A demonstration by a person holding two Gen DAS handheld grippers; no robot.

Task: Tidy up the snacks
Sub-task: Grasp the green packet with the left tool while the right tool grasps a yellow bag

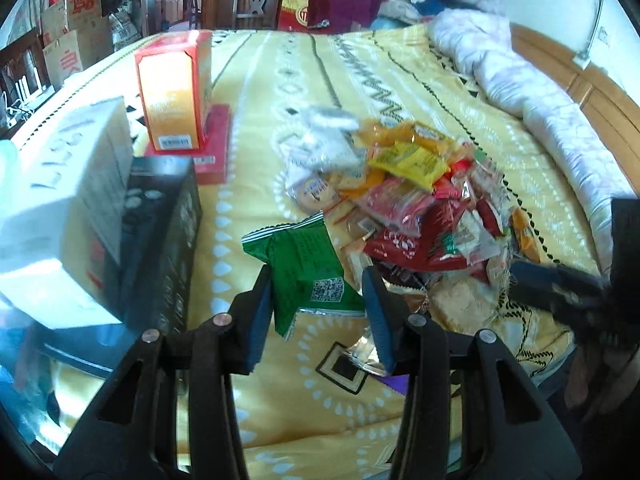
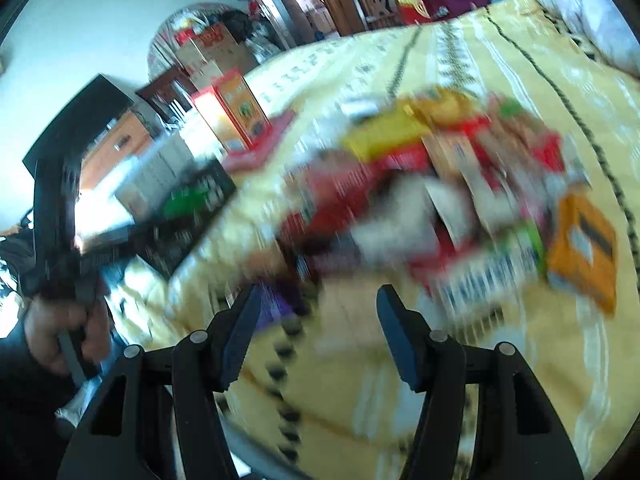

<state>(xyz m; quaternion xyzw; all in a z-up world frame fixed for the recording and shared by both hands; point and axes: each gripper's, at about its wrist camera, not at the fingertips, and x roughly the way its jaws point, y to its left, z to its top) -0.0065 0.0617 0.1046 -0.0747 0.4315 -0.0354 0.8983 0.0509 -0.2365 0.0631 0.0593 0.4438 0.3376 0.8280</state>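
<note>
Left tongs [image 1: 318,300] pinch a green snack packet [image 1: 308,268], frame center; right tongs [image 2: 316,320] spread, empty. Black crate [image 1: 168,240] at left, snack pile [image 1: 420,200] on bed [image 1: 260,400] mostly unsorted.

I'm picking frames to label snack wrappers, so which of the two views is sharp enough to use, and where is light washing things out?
Left wrist view: mostly sharp, green packet readable; white box overexposed at left. Right wrist view: heavy motion blur smears the snack pile; glare beside the black crate.
</note>
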